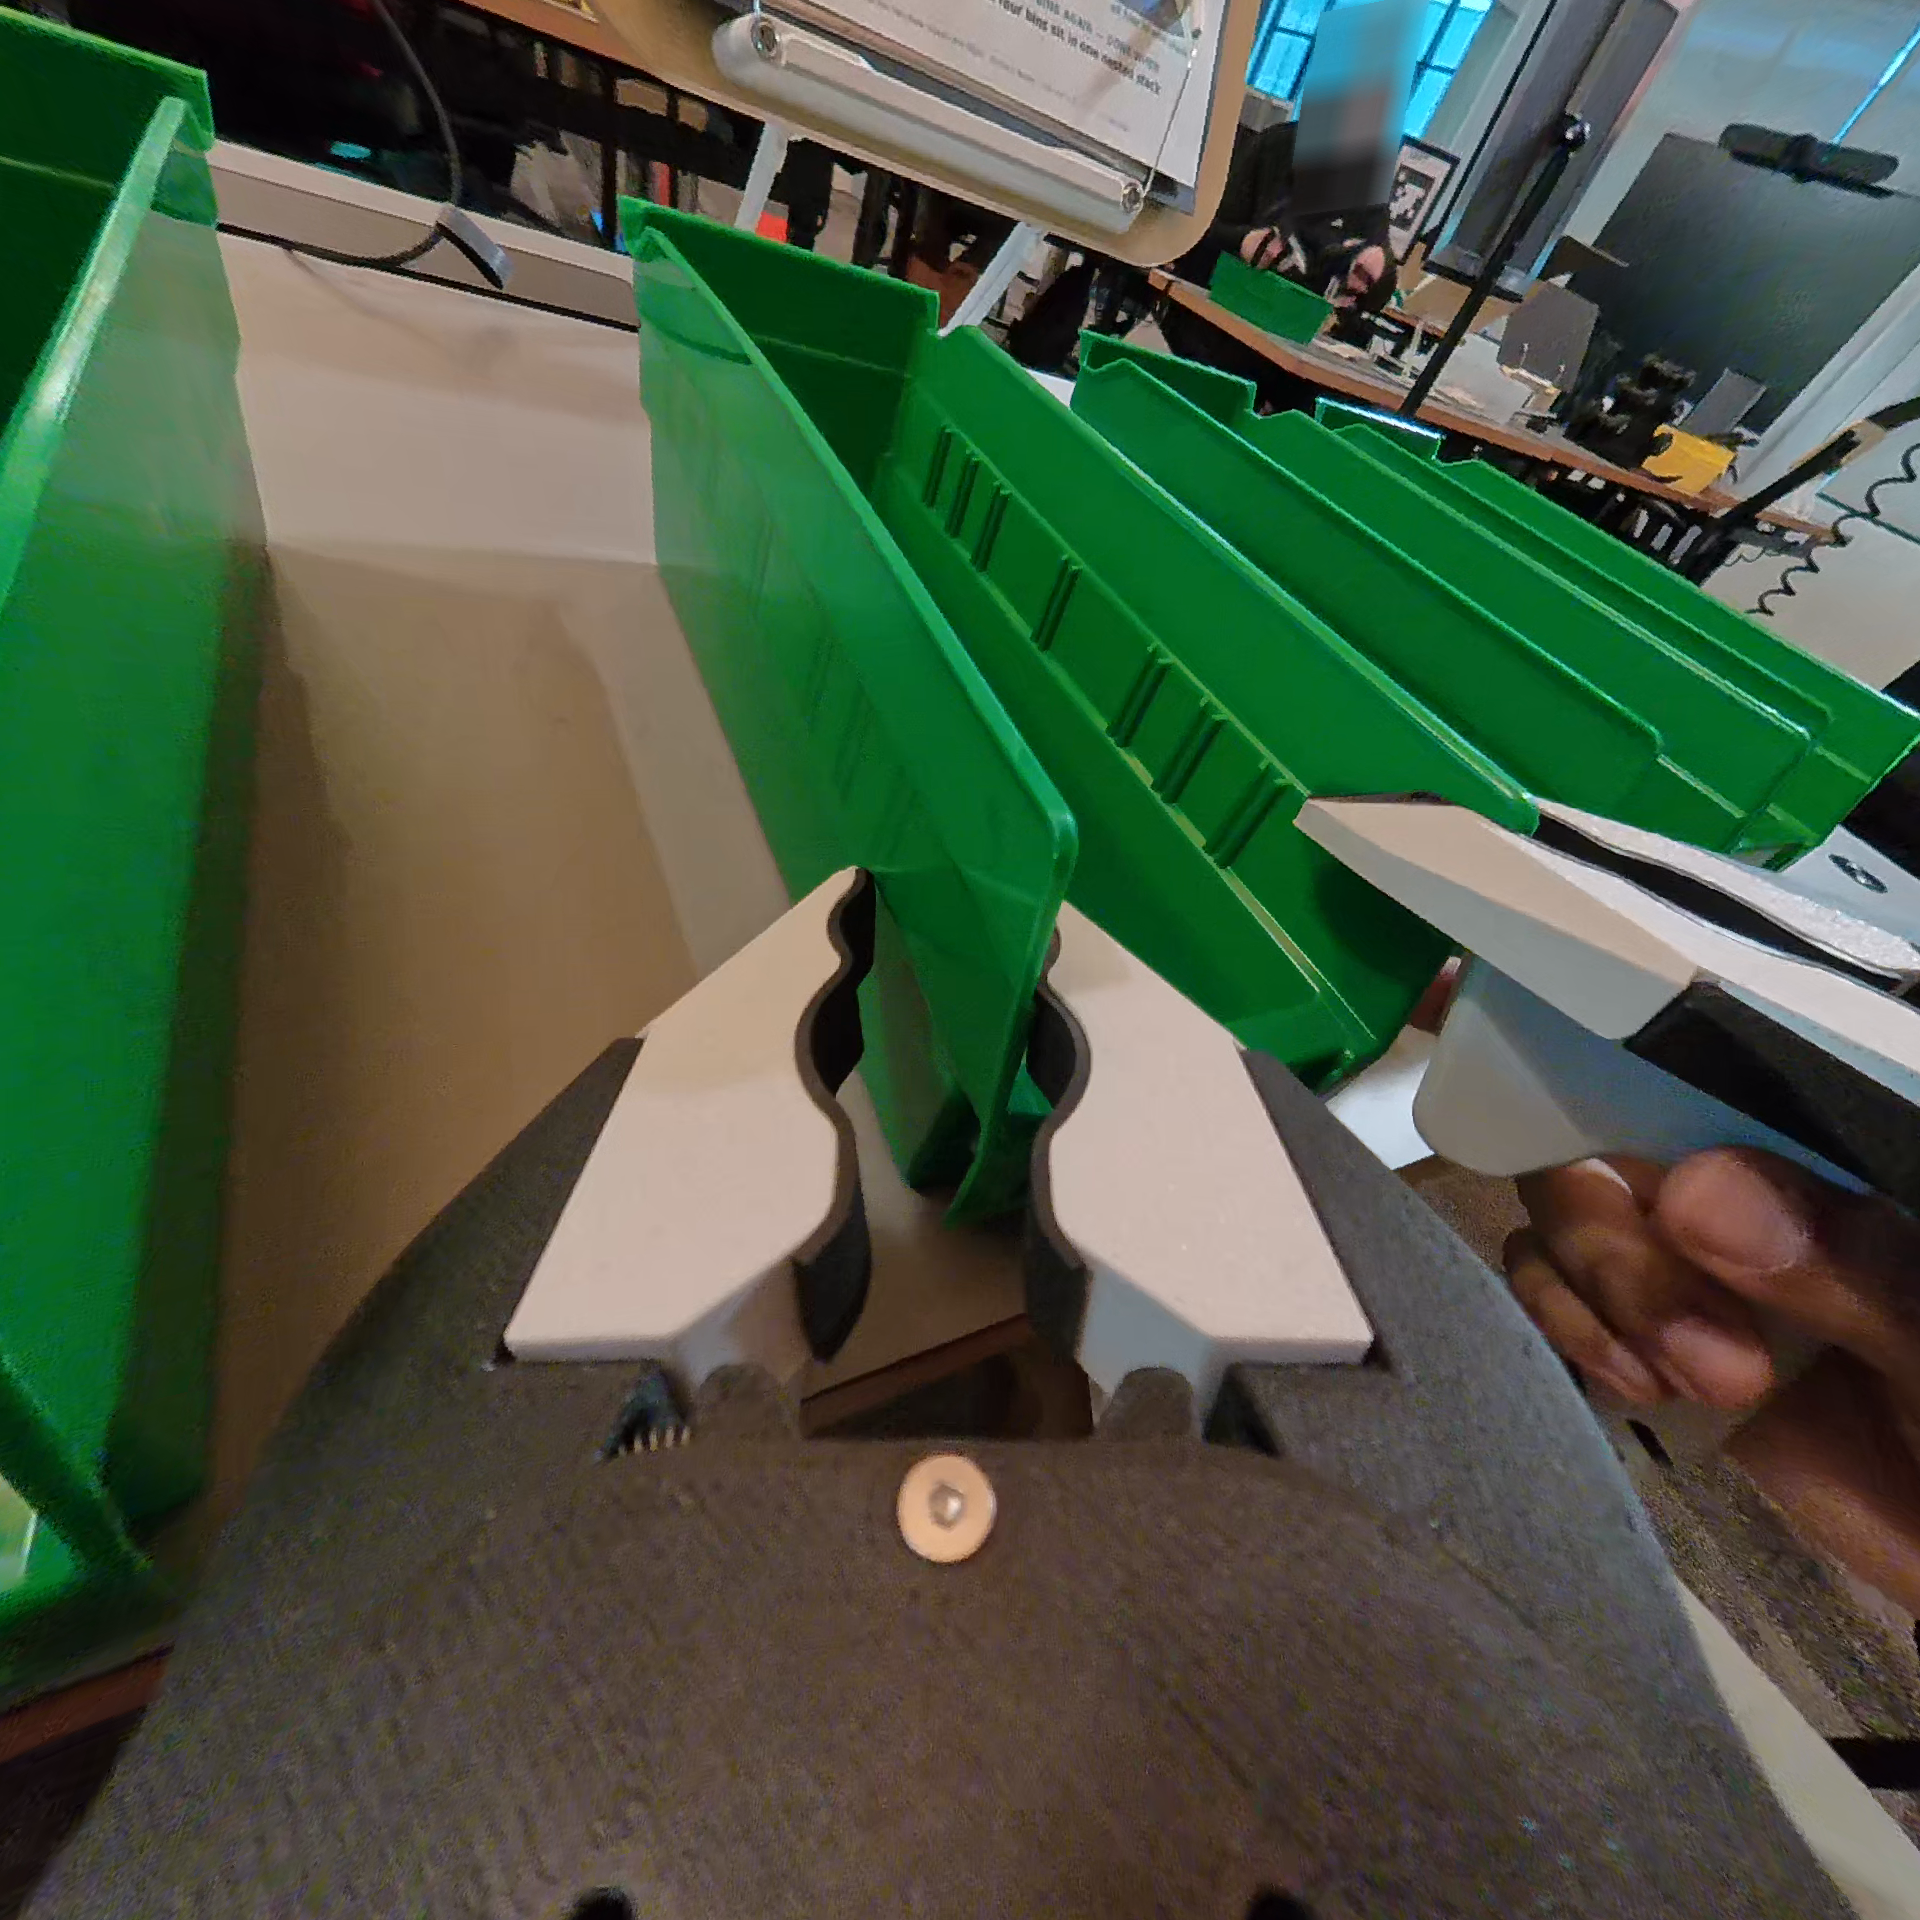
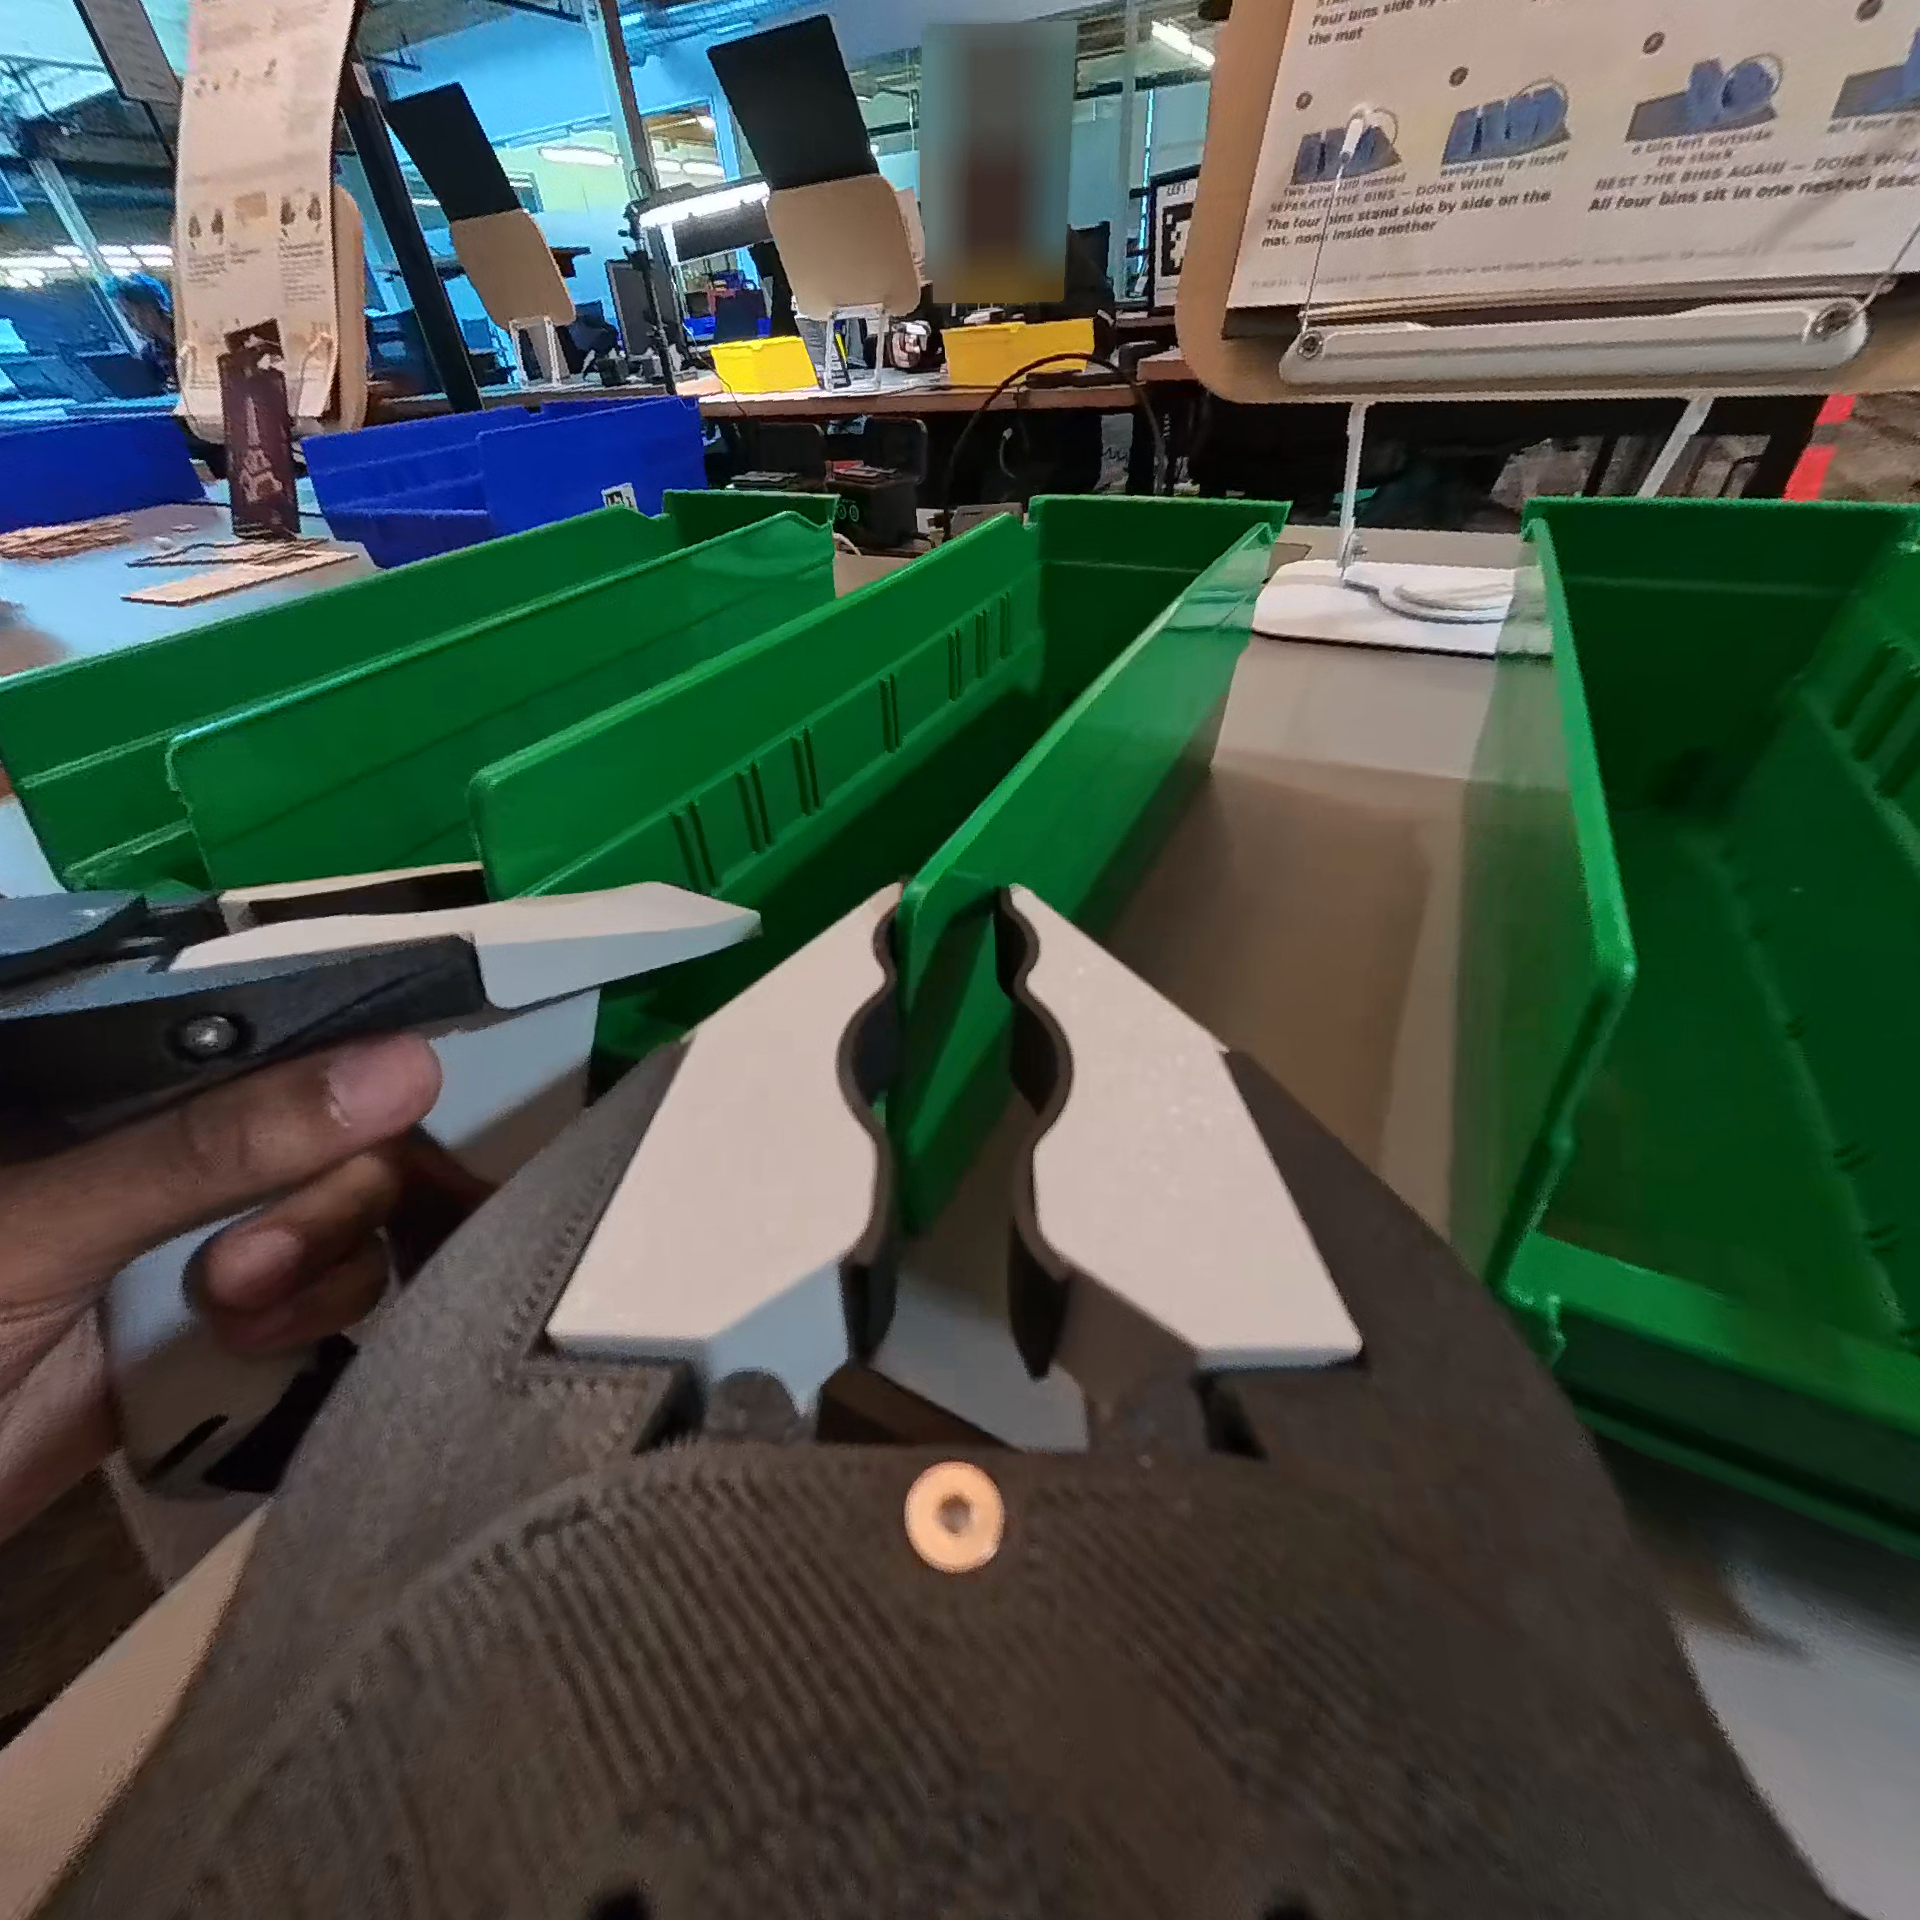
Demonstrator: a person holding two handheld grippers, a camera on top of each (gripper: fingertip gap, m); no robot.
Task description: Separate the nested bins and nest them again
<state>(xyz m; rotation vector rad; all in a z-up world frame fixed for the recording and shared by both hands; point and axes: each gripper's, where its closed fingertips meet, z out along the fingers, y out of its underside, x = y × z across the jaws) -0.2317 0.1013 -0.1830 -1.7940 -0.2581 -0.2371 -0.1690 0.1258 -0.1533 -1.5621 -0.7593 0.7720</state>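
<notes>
Left gripper [image 1: 951,909] – both grey fingers with black wavy pads are clamped on the near end of one long wall of a long, narrow green plastic bin [image 1: 1091,644]; the wall stands pinched between the pads. My view runs along that wall, with the bin's ribbed interior to its right.

Right gripper [image 2: 954,899] – closed the same way on the opposite long wall of this bin [image 2: 831,769], pads pressed to both faces of the near end. So the bin is held by both side walls at the end nearest me. I cannot tell whether its base is off the beige table [image 1: 447,623].

Pose: the two tools point forward along the bin, side by side. From the right camera the left gripper [image 2: 623,899] reaches in level from the left, its hand [image 2: 239,1174] curled round the handle. From the left camera the right hand [image 1: 1714,1278] shows fingers wrapped the same way.

Other green bins: one [image 1: 104,727] left of the held bin, two more [image 1: 1455,582] to its right.
</notes>
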